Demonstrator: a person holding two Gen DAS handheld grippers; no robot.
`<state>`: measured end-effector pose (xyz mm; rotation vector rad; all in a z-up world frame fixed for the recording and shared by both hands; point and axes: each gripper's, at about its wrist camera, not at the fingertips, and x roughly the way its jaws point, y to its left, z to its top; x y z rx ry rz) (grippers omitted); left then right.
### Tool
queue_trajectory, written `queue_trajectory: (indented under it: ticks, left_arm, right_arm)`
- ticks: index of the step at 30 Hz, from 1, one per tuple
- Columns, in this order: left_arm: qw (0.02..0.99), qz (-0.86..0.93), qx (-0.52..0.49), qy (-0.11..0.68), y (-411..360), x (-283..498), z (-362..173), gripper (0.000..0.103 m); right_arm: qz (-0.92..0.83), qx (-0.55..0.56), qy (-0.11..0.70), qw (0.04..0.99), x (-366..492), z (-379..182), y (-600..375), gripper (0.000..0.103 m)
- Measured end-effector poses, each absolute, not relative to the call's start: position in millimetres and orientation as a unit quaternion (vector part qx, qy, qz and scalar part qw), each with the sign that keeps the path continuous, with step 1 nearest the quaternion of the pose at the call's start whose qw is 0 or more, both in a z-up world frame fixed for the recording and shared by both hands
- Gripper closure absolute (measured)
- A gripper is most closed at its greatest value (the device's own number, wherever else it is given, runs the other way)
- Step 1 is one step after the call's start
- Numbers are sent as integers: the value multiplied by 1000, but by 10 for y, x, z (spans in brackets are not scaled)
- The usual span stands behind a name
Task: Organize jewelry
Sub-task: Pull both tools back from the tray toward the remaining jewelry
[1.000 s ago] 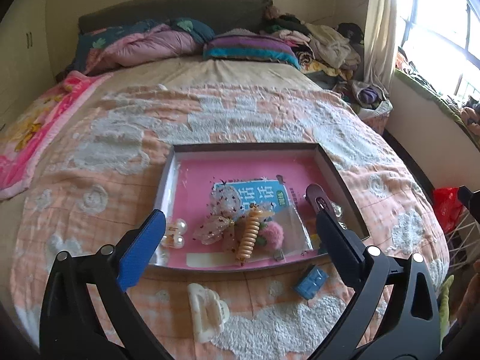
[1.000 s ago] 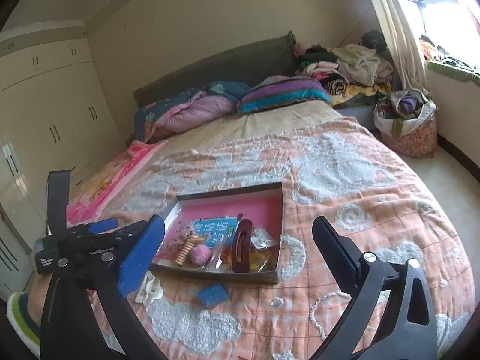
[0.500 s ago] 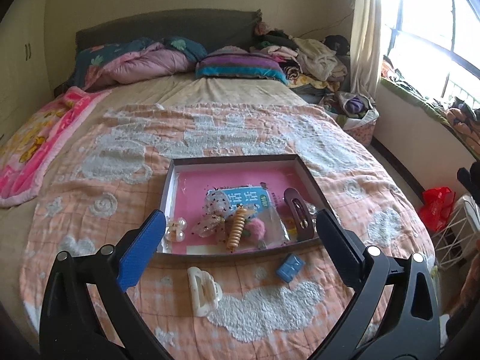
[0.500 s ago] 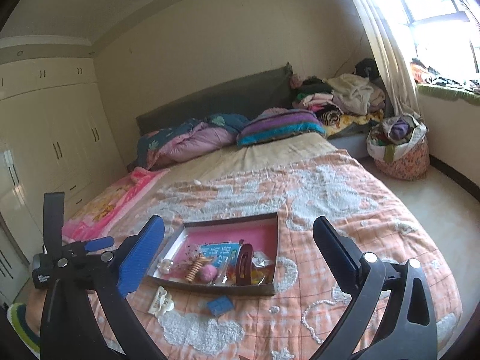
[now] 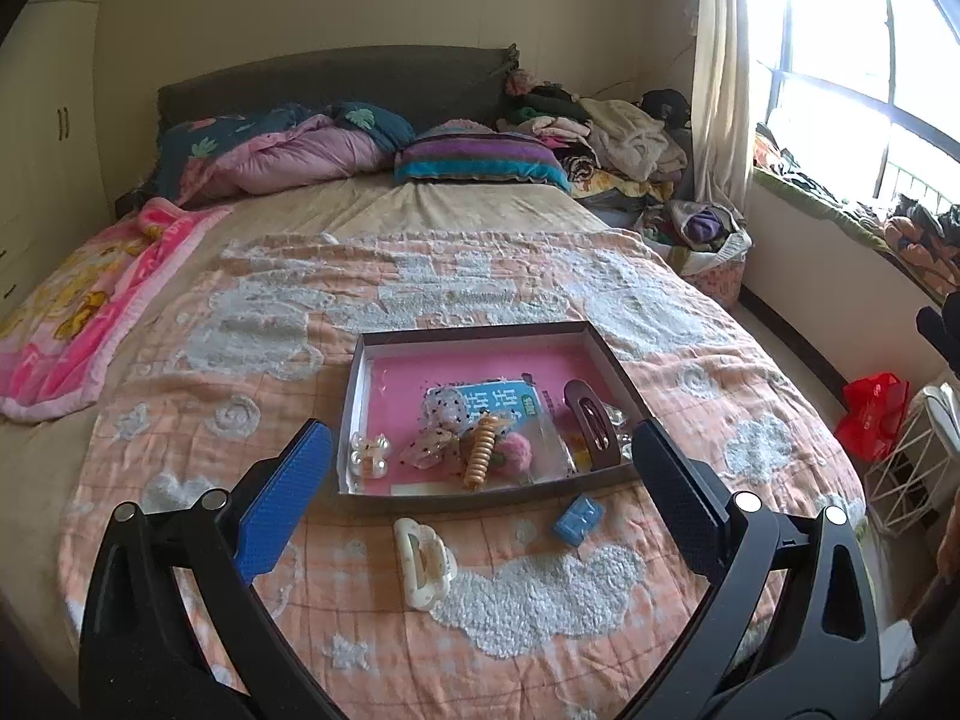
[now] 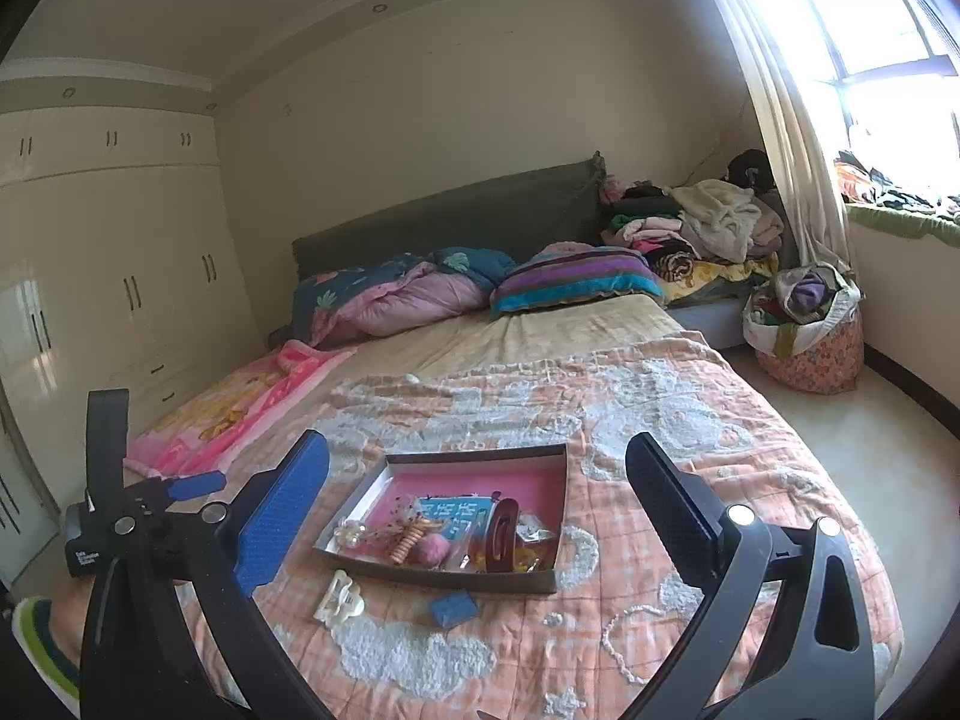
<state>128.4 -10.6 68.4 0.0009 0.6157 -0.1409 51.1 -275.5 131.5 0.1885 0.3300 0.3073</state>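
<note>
Your left gripper (image 5: pixel 480 468) and right gripper (image 6: pixel 477 480) both hang spread wide with nothing between the fingers. The cream claw clip (image 5: pixel 422 562) lies on the orange quilt (image 5: pixel 690 360), just outside the tray (image 5: pixel 474 330), nearer your left gripper's blue-padded finger (image 5: pixel 282 510). The blue square clip (image 5: pixel 576 519) lies beside it.

**Cloth, card and plastic**

The quilt (image 5: pixel 336 312) is soft woven cloth with rough, nubbly white patches. The tray (image 5: pixel 474 330) looks like matt card, pink inside. A cream clip (image 5: pixel 421 564) and a brown clip (image 5: pixel 591 423) are glossy plastic. The pompom (image 5: pixel 516 451) is fuzzy. The left gripper (image 5: pixel 477 474) has matt black plastic arms and one blue textured pad (image 5: pixel 282 504). The wardrobe (image 6: pixel 90 300) is glossy.
</note>
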Motion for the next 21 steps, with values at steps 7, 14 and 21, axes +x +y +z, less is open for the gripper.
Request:
queue_trajectory:
  ticks: [7, 14, 21]
  left_arm:
    - [953, -68, 1, 294, -65, 1140, 729, 9]
    - [955, -71, 2, 287, -61, 960, 771, 9]
    - [954, -65, 22, 290, -78, 829, 644, 9]
  right_arm:
    - [157, 83, 169, 970, 406, 1335, -2710, 4]
    - [169, 65, 170, 969, 235, 1303, -2644, 4]
    - [179, 39, 197, 963, 191, 1113, -2504, 4]
